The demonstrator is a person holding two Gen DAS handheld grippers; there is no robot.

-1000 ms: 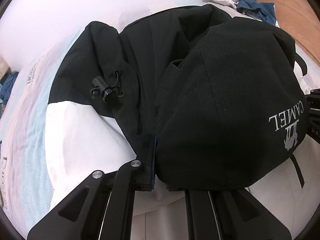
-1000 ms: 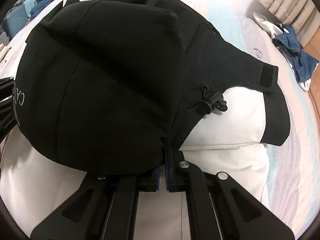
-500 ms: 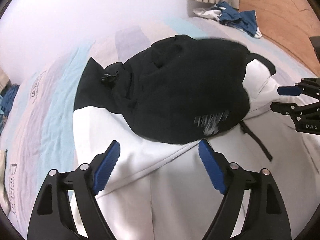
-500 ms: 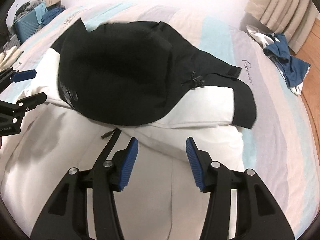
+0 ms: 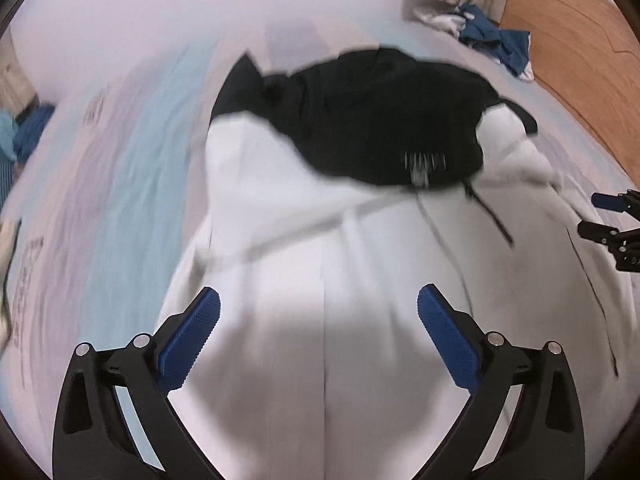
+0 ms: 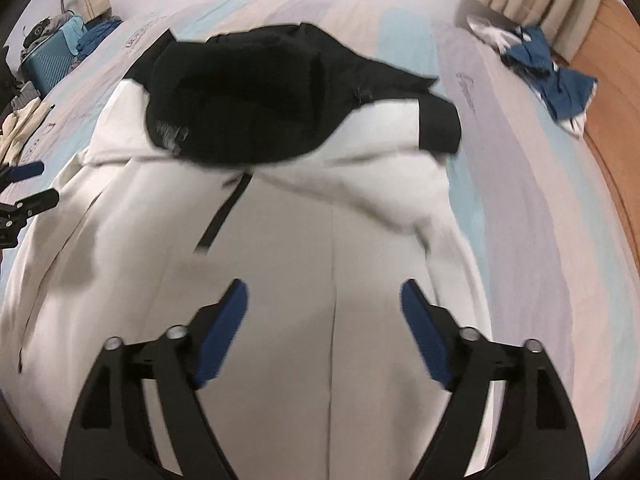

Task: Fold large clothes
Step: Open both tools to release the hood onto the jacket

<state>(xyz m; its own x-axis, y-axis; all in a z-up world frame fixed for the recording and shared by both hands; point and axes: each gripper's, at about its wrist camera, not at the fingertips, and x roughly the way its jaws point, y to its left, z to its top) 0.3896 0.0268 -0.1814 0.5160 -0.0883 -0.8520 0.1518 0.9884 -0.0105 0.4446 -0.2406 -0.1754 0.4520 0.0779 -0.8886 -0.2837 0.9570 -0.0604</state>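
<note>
The white jacket (image 6: 332, 264) lies spread flat on the bed (image 6: 532, 216), its black hood (image 6: 248, 96) folded down over the upper back at the far end, a pale logo showing near the hood's rim. A black strap (image 6: 222, 212) trails from under the hood onto the white cloth. The left tool (image 5: 318, 320) hangs over the near part of the jacket, blue pads spread wide, gripping nothing. The right tool (image 6: 324, 316) is likewise wide apart and empty. A blue and white clothes heap (image 6: 548, 72) lies far right on the bed by a wooden headboard (image 6: 612, 92). A teal suitcase (image 6: 48, 64) stands far left.
</note>
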